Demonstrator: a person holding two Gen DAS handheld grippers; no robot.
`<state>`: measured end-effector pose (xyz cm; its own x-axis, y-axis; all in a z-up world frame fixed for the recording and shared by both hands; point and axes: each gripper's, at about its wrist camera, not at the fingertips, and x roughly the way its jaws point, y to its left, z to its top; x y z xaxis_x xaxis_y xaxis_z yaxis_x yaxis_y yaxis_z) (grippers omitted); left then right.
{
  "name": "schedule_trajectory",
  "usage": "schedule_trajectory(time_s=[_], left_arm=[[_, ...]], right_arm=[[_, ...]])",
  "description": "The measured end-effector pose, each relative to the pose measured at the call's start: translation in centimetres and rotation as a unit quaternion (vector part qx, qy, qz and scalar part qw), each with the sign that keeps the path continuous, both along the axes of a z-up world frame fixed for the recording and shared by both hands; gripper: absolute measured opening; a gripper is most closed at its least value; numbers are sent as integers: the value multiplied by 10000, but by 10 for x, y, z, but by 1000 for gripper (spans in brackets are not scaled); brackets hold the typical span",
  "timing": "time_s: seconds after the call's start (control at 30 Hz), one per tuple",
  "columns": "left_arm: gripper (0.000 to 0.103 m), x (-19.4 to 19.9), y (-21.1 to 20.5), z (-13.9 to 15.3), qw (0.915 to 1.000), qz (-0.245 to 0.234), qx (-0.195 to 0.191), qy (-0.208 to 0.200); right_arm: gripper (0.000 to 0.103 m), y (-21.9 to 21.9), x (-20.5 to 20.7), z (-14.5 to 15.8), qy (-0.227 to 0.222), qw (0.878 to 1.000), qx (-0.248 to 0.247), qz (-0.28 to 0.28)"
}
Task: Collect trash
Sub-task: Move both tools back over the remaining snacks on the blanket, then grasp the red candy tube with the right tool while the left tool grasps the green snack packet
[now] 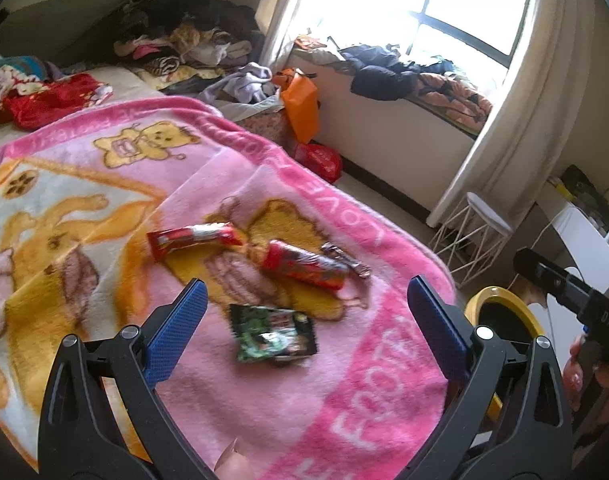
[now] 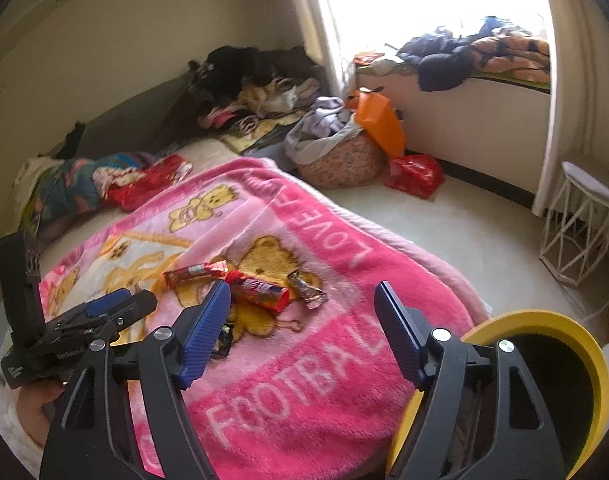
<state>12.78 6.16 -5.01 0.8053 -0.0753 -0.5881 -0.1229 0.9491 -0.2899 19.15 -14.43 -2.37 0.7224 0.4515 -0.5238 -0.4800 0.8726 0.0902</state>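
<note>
Several snack wrappers lie on a pink teddy-bear blanket (image 1: 344, 400): a long red one (image 1: 196, 238), a second red one (image 1: 304, 266), a small brown foil one (image 1: 344, 260) and a green one (image 1: 274, 334). My left gripper (image 1: 306, 292) hovers open just above the green wrapper, blue pads wide apart, holding nothing. My right gripper (image 2: 303, 294) is also open and empty, over the blanket (image 2: 304, 380) short of the red wrapper (image 2: 256, 292) and the brown foil wrapper (image 2: 308, 292). Its left finger hides most of the green wrapper (image 2: 224, 342). A yellow-rimmed bin (image 2: 544, 328) stands right beside the bed.
Heaps of clothes (image 1: 192, 36) cover the bed's far end and the window ledge (image 1: 404, 68). On the floor are a filled laundry basket (image 2: 336, 160), an orange bag (image 2: 380, 120), a red bag (image 2: 414, 174) and a white wire stool (image 2: 580, 220). The bin (image 1: 500, 312) sits at the blanket's right corner.
</note>
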Motion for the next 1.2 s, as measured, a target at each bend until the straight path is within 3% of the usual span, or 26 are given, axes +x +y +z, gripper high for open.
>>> schedule_trajectory(time_s=[0.37,0.73,0.97,1.2], left_arm=[[92,3,27,-35,9985,124,-227,478],[60,17,32,-74,9931,-114,-625,987],[53,23,31,-84,9902,-190,-820,1118],[52,28,23,-91,9892,-243,-758,1231]], right_arm=[[69,59,38,-25,232,9937,-671,869],[58,107,81,-66,547,9783,-1450,1373],[50,134,102,-90,703,9677,-1820,1597],[49,154,118,-113,883,9571,-2126,1758]])
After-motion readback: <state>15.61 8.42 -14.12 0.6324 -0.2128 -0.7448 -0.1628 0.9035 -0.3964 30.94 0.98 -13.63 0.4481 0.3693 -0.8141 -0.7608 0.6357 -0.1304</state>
